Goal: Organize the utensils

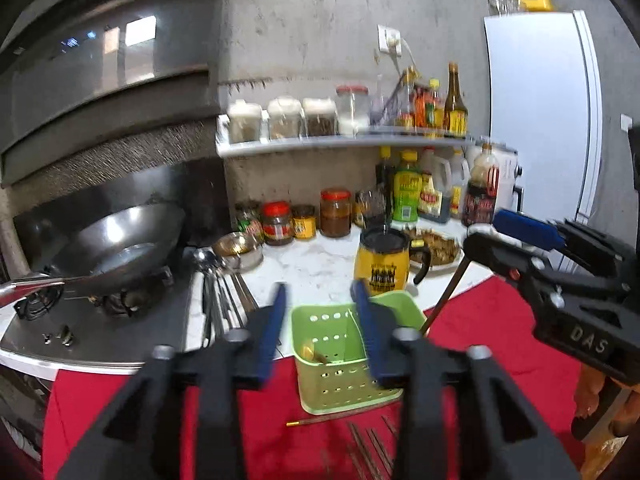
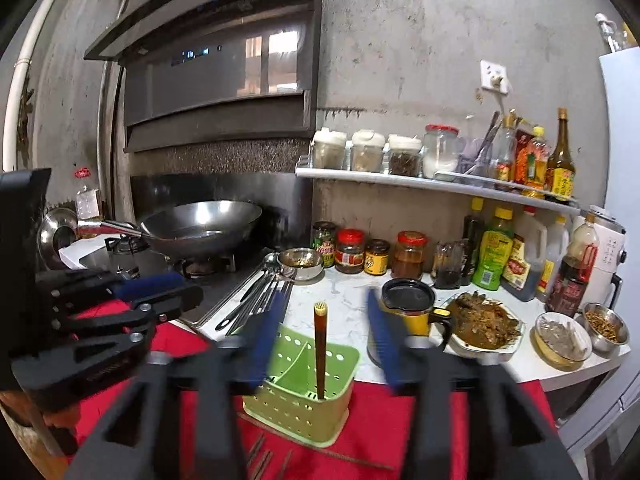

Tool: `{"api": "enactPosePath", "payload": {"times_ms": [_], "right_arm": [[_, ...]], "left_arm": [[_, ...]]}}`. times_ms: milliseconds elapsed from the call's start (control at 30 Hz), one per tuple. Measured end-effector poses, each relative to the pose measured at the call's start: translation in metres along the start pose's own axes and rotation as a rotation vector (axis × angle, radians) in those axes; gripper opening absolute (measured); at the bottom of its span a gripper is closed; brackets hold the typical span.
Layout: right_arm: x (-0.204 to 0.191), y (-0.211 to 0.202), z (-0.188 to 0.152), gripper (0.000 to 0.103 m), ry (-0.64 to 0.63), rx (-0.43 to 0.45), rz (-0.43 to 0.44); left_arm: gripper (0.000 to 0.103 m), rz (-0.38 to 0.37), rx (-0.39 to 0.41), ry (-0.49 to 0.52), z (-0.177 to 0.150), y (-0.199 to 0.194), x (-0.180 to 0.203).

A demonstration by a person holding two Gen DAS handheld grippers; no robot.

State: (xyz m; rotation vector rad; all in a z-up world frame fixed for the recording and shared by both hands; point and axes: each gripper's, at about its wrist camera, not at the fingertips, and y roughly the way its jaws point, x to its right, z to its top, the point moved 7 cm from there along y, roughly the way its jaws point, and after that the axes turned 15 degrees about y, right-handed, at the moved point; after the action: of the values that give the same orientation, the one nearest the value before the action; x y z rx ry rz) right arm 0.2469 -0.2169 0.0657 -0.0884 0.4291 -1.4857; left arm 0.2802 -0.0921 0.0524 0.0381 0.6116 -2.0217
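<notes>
Left wrist view: "DAS" embossed on right tongs (image 1: 486, 226); left tongs (image 1: 320, 292) spread wide, right's spread unclear.

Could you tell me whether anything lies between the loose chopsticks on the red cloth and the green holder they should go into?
Nothing visible does. The loose chopsticks lie on the red cloth just in front of the green holder, whose top is open; one chopstick already stands in its right compartment.
</notes>
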Motion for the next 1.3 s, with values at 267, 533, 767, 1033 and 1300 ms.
{"api": "enactPosePath", "payload": {"times_ms": [267,533,767,1033,1300], "right_arm": [[0.018,-0.065,-0.031,0.056,-0.002,-0.02,-0.049],[0.058,-0.038,-0.134,0.057,0.048,-0.276,-0.125],[0.063,-0.021,-0.153,0.057,0.078,-0.316,-0.129],[0.068,0.007,-0.145,0.057,0.099,-0.317,-0.126],[0.07,0.028,-0.143,0.057,0.115,-0.33,-0.115]], "left_arm": [[0.042,0.129,-0.041,-0.01,-0.034,-0.077,-0.012],[0.042,0.057,-0.226,0.03,-0.13,-0.049,0.005],[0.039,-0.093,-0.285,0.068,-0.167,0.015,0.016],[0.039,-0.182,-0.322,0.082,-0.175,0.089,0.011],[0.039,-0.286,-0.352,0.108,-0.179,0.123,0.016]]}}
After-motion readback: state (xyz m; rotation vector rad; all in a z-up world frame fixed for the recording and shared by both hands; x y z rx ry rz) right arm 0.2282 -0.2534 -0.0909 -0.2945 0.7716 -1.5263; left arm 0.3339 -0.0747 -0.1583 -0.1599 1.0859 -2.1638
